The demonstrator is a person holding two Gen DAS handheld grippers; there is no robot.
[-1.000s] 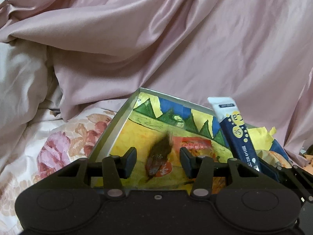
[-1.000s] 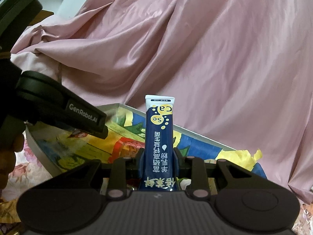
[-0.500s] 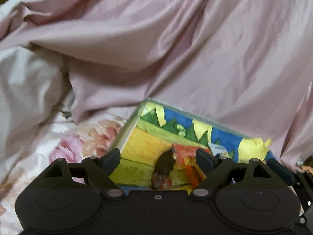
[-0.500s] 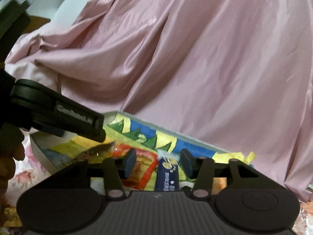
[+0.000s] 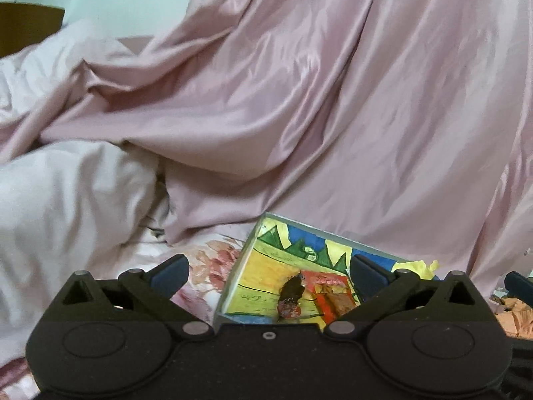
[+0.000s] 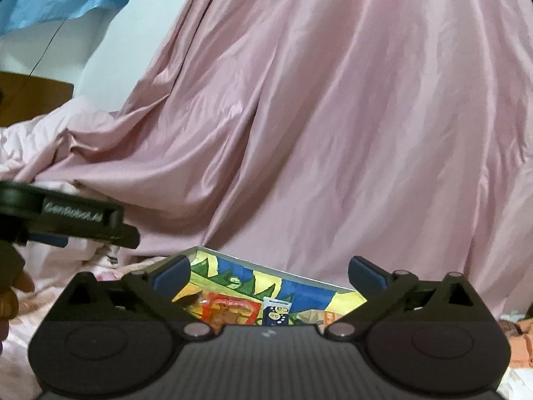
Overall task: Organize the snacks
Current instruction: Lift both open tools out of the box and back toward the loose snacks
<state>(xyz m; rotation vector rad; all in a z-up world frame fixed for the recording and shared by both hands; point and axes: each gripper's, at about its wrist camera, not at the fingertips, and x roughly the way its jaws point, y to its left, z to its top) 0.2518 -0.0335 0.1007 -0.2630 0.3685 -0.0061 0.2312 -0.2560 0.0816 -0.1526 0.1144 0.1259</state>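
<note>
Both my grippers, left point(image 5: 268, 275) and right point(image 6: 268, 271), have just sprung open and empty; the dark snack point(image 5: 290, 295) and blue sachet point(image 6: 277, 311) now lie in the colourful box point(image 5: 253, 260) just ahead, two items stowed.

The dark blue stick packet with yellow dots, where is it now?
In the right wrist view the dark blue stick packet lies inside the colourful painted box, low in the middle, just right of a red-and-orange snack pouch.
</note>
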